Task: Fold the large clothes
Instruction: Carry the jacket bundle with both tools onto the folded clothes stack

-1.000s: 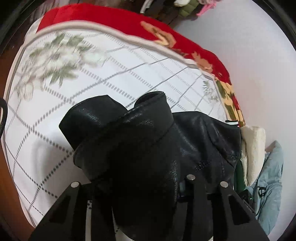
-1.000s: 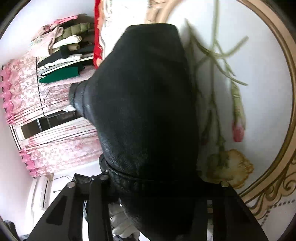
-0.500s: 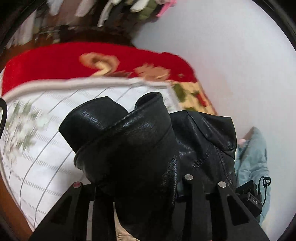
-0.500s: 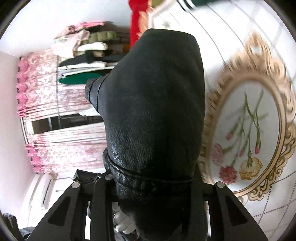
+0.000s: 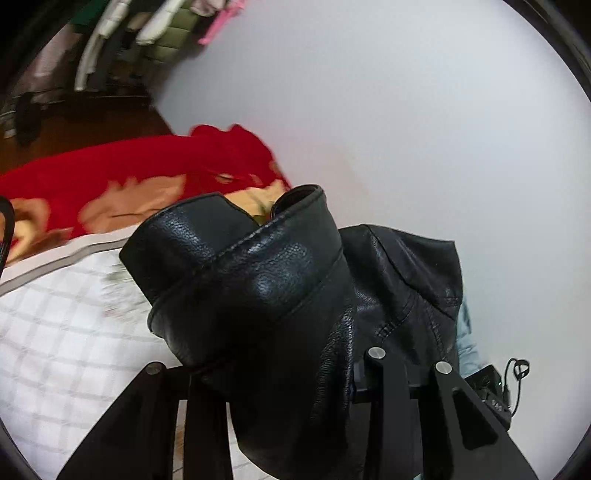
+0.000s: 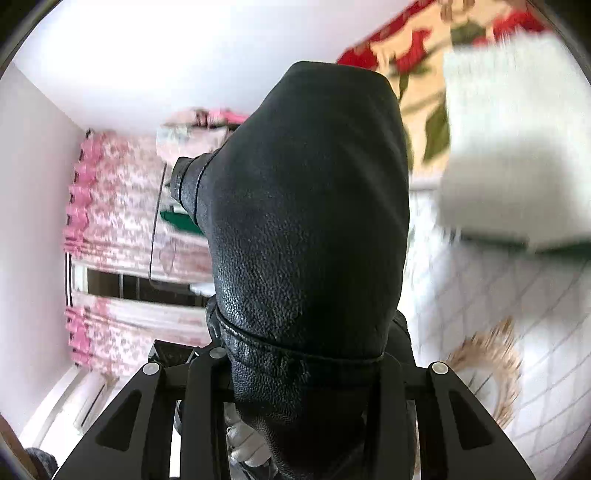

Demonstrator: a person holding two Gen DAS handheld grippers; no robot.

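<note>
A: How are the jaws of the left gripper point(image 5: 295, 384) seen to stand?

B: They are closed on a thick fold of the black leather jacket point(image 5: 266, 295), which is bunched between the fingers and raised above the bed. A stitched band and a rolled edge of the jacket are shown just past the fingertips.

A: And the right gripper point(image 6: 299, 373)?

B: It is likewise clamped on the jacket point(image 6: 310, 221); a seamed hem is pinched between the fingers, and a rounded bulk of pebbled leather is lifted straight ahead of the lens.

A: What is shown by the left wrist view alone?

B: A white gridded bedcover point(image 5: 62, 350) is seen under the jacket, a red floral blanket point(image 5: 122, 173) beyond it, then a plain white wall point(image 5: 406, 129). Hanging clothes point(image 5: 147, 33) are blurred at the top. A pale blue garment point(image 5: 466, 339) and a small black device point(image 5: 493, 391) with a cable are seen at the right.

A: And by the right wrist view alone?

B: Pink floral curtains point(image 6: 110, 206) around a window point(image 6: 129, 284) are shown at the left, and a white gloved hand point(image 6: 247, 443) below the jacket. A blurred white block point(image 6: 513, 140) is seen at the upper right, and a gold ornamental print point(image 6: 495, 362) on the bedcover.

A: Can any writing or brand be read?

B: None can be made out; much of the background is blurred.
</note>
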